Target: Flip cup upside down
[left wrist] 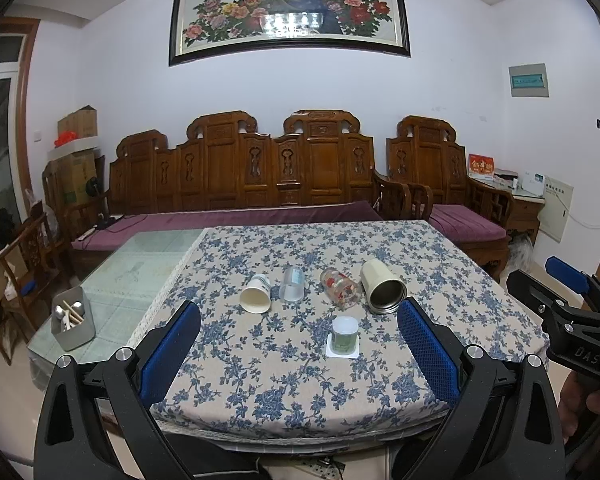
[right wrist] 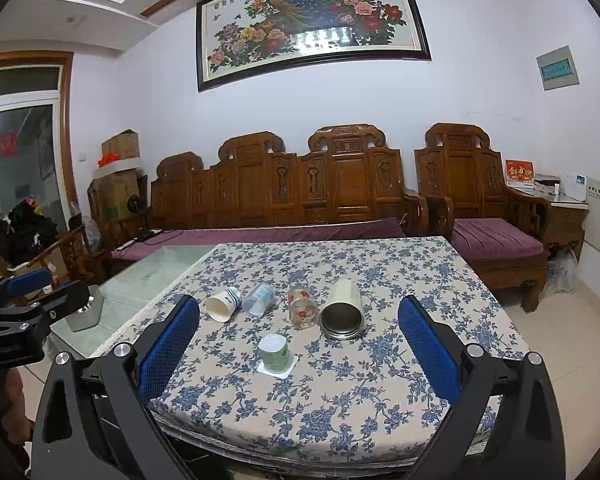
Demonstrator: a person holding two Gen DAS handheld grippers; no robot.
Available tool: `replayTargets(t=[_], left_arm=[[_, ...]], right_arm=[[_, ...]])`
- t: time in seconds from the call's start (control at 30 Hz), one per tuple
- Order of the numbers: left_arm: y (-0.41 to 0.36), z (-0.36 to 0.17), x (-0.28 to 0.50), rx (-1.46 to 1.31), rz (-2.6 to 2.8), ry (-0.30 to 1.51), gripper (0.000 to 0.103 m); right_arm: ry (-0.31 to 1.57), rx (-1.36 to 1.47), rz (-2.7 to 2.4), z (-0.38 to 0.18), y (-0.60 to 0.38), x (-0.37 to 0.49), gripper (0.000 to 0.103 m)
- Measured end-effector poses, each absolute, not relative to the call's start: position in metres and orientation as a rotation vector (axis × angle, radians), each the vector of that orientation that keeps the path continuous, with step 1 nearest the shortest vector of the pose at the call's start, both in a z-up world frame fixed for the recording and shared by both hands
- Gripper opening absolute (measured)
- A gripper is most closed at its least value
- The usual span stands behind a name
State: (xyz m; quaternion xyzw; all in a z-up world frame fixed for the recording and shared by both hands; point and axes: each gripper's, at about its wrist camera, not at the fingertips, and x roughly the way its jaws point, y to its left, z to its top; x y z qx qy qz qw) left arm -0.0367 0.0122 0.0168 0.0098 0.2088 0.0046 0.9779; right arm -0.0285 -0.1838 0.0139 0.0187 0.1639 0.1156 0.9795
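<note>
A small green cup (left wrist: 344, 337) (right wrist: 274, 353) stands upside down on its wide white rim near the table's middle. Behind it several cups lie on their sides in a row: a white paper cup (left wrist: 255, 294) (right wrist: 221, 304), a clear plastic cup (left wrist: 292, 285) (right wrist: 258, 300), a glass with red flowers (left wrist: 339, 287) (right wrist: 302, 306) and a cream metal tumbler (left wrist: 382, 286) (right wrist: 342, 310). My left gripper (left wrist: 299, 320) is open and empty, held back near the table's front edge. My right gripper (right wrist: 299, 316) is open and empty too, to the right of the left one.
The table (left wrist: 284, 392) has a blue floral cloth; its left part is bare glass (left wrist: 140, 264). A grey metal holder with chopsticks and spoons (left wrist: 73, 324) stands on the glass. A carved wooden sofa (left wrist: 244, 172) with purple cushions runs behind the table.
</note>
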Motion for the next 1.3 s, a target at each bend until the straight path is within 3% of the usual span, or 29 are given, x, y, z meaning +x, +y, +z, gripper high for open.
replayTargets(t=[1.3], left_arm=[[0.0121,0.0253,-0.0358,0.022,0.01,0.419,0.095]], right_arm=[[0.328,0.038,0.233,0.0139,-0.1845,-0.0286,0.1]])
